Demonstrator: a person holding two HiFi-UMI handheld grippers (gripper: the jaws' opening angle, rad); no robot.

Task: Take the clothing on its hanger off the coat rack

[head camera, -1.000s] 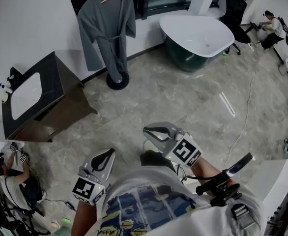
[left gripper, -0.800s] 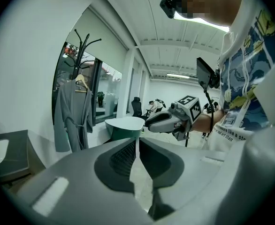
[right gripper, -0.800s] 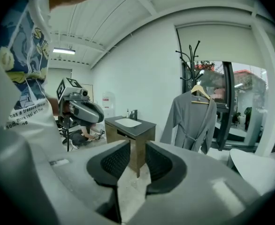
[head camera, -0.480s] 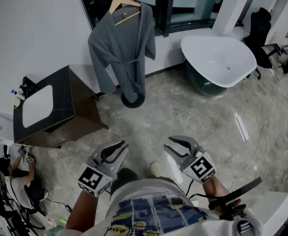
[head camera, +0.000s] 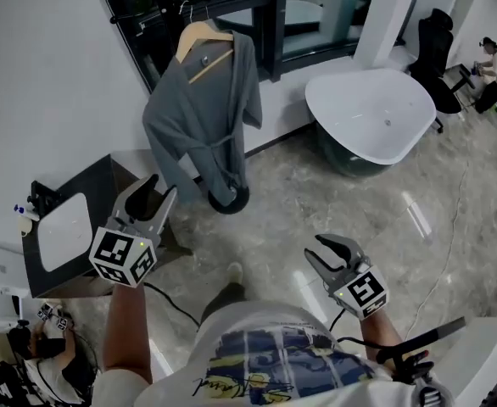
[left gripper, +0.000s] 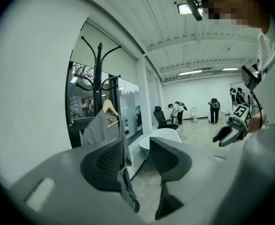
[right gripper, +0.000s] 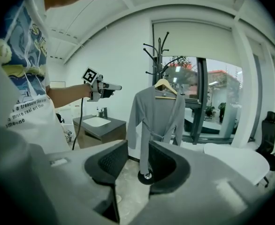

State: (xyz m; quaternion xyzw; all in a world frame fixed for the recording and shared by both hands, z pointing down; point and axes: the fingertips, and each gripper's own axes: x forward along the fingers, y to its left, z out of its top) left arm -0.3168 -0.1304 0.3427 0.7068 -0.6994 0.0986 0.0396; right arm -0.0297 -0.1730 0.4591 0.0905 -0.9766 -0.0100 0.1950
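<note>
A grey robe (head camera: 202,117) hangs on a wooden hanger (head camera: 199,34) from a black coat rack (head camera: 228,197) by the window. My left gripper (head camera: 159,189) is raised at the left and points at the robe from a distance; its jaws are opening with nothing between them. My right gripper (head camera: 333,246) is held lower at the right, its jaws also opening and empty. The left gripper view shows the robe (left gripper: 102,125) and hanger (left gripper: 110,109) beyond the jaws. The right gripper view shows the robe (right gripper: 156,116), the rack base (right gripper: 147,176) and the left gripper (right gripper: 110,89).
A dark vanity with a white sink (head camera: 62,227) stands left of the rack. A white bathtub (head camera: 371,113) sits to the right, with a black office chair (head camera: 435,45) behind it. A person (head camera: 36,346) crouches at the lower left. A cable crosses the marble floor.
Both grippers' jaws have gone from shut to open. My left gripper has risen up and to the left. The rack and robe now appear nearer.
</note>
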